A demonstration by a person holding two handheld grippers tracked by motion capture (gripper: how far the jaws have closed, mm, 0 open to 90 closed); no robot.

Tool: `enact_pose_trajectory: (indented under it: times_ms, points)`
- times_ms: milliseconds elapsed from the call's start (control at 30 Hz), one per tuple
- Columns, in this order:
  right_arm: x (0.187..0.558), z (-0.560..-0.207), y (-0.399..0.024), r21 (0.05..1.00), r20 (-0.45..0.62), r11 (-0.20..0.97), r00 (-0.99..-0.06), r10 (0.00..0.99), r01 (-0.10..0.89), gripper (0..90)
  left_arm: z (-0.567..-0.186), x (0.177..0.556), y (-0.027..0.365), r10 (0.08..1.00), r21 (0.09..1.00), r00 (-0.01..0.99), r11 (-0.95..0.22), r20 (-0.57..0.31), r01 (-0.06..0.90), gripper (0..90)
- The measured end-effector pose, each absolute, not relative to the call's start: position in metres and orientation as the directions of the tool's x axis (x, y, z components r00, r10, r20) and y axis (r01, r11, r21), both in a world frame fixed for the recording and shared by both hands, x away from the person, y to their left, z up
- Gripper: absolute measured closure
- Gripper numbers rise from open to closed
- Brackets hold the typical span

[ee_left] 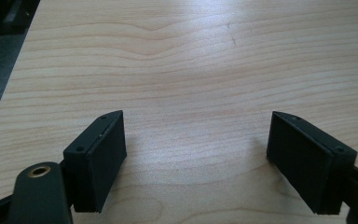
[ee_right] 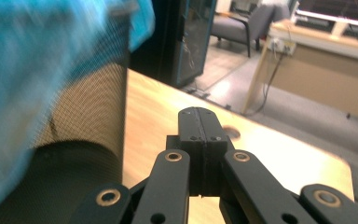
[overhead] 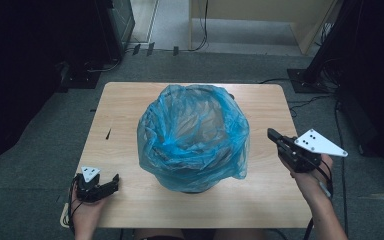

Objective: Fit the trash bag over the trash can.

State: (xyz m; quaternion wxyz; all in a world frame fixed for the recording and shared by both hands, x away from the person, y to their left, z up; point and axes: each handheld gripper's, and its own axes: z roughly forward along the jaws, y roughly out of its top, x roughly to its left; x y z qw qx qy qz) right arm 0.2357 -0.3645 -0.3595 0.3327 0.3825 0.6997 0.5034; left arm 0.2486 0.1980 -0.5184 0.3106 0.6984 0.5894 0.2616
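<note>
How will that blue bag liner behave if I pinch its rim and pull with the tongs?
The blue bag liner looks thin and crinkled, so it is probably floppy and would stretch or slide rather than lift stiffly. It drapes loosely over the mesh bin, so a pull would likely peel it off. The bin looks light and might tip or drag along.

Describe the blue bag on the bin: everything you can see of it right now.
The blue bag is thin, see-through plastic, crinkled and glossy. It lines a dark mesh bin standing mid-table, its mouth open upward and its edge folded loosely down over the bin's rim, hanging unevenly over most of the outside wall. Inside, it sags in folds and nothing can be made out in it. Only the bin touches it. The right gripper, shut, is close beside its right flank but apart.
</note>
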Motion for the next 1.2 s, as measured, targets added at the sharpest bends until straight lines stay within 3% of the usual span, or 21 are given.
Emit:
enact_pose_trajectory:
  times_ms: [267, 567, 733, 867, 1200]
  points:
    - [0.229, -0.405, -0.387, 0.947, -0.009, 0.145, -0.429, 0.903, 0.285, 87.7, -0.518, 0.249, 0.198, 0.986, 0.742, 0.169, -0.114, 0.0, 0.661, 20.2]
    - [0.221, -0.445, -0.397, 0.941, 0.024, 0.094, -0.339, 0.941, 0.326, 44.2, -0.518, 0.249, 0.198, 0.986, 0.742, 0.168, -0.112, -0.001, 0.661, 20.3]
    - [0.222, -0.463, -0.401, 0.921, 0.067, 0.056, -0.297, 0.953, 0.385, 15.7, -0.518, 0.249, 0.198, 0.986, 0.742, 0.169, -0.113, 0.0, 0.661, 20.2]
    - [0.222, -0.477, -0.404, 0.896, 0.094, 0.029, -0.254, 0.963, 0.442, 2.0, -0.518, 0.249, 0.198, 0.986, 0.742, 0.168, -0.112, -0.001, 0.661, 20.2]
    - [0.22, -0.509, -0.416, 0.844, 0.097, 0.021, -0.191, 0.977, 0.535, 0.0, -0.518, 0.249, 0.198, 0.986, 0.742, 0.168, -0.112, -0.001, 0.661, 20.2]
